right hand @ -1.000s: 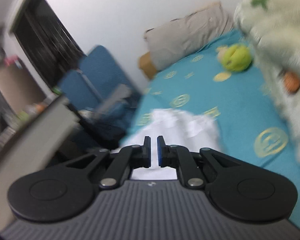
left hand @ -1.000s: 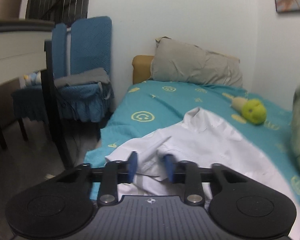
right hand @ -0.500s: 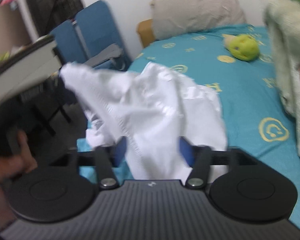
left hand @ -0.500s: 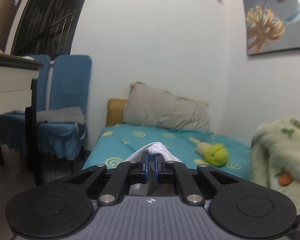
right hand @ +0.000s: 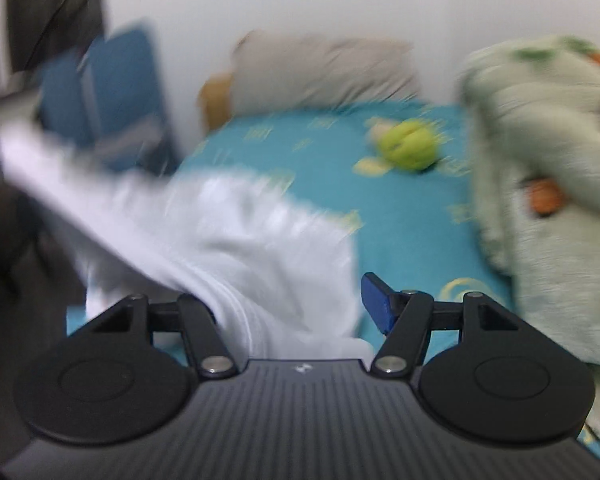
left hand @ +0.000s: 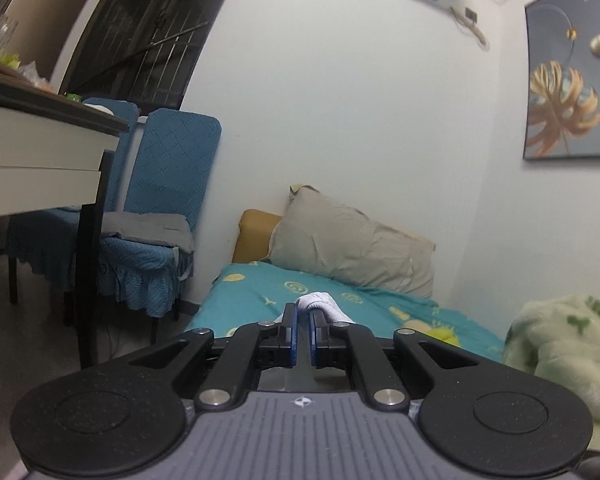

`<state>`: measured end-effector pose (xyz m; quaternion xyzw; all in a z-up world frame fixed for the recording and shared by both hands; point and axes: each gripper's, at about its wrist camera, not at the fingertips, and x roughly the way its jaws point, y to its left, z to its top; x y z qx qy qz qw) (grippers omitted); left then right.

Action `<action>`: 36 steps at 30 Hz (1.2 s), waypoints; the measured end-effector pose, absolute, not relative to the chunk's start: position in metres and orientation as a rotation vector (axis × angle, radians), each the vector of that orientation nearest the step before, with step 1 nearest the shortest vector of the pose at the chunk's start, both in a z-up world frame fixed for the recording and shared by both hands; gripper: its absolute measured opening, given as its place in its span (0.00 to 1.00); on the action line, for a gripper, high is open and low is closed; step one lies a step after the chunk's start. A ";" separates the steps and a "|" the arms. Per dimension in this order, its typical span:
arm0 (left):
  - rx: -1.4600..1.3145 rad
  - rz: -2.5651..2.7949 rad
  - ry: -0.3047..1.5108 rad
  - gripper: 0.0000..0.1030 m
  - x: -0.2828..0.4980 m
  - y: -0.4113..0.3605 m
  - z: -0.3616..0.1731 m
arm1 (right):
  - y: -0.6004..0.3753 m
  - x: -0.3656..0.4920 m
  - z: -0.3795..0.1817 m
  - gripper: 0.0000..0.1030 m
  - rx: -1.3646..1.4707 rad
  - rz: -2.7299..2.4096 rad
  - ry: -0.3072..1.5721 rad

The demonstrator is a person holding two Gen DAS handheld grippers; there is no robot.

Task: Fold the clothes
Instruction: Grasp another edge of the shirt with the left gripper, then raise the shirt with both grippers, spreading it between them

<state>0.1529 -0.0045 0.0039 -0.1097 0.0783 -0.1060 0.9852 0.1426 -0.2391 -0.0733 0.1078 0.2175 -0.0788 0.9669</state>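
A white garment (right hand: 228, 248) hangs stretched from the upper left down over the teal bed (right hand: 400, 200) in the blurred right wrist view. My right gripper (right hand: 288, 300) stands open and wide, with the cloth lying across the gap. Its right blue pad (right hand: 374, 300) shows, while the cloth hides the left one. In the left wrist view my left gripper (left hand: 304, 320) is shut on a bunched edge of the white garment (left hand: 322, 304), held up above the bed (left hand: 252, 296).
A grey pillow (left hand: 352, 252) leans at the head of the bed. A green plush toy (right hand: 410, 148) and a fluffy pale green blanket (right hand: 540, 160) lie to the right. Blue chairs (left hand: 152, 208) and a desk (left hand: 40, 152) stand on the left.
My left gripper closed on the white garment and lifted it off the bed. My right gripper went from shut to wide open, with the raised cloth now across it.
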 end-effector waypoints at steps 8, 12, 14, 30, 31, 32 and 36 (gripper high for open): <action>-0.220 -0.209 0.140 0.06 0.140 -0.008 0.011 | -0.257 0.138 -0.073 0.62 0.191 -0.281 0.468; -0.224 -0.197 0.148 0.06 0.141 -0.008 0.009 | -0.266 0.146 -0.085 0.40 0.262 -0.258 0.560; -0.219 -0.198 0.150 0.06 0.141 -0.010 0.008 | -0.267 0.138 -0.074 0.13 0.281 -0.225 0.469; -0.252 -0.286 0.454 0.26 0.193 -0.010 -0.052 | -0.283 0.132 -0.035 0.10 0.407 0.044 0.286; -0.241 -0.299 0.464 0.35 0.194 -0.013 -0.057 | -0.282 0.131 -0.035 0.10 0.408 0.046 0.287; -0.230 -0.311 0.475 0.39 0.195 -0.016 -0.062 | -0.281 0.130 -0.036 0.10 0.411 0.047 0.290; -0.193 -0.379 0.502 0.58 0.191 -0.027 -0.074 | -0.283 0.133 -0.038 0.10 0.418 0.035 0.311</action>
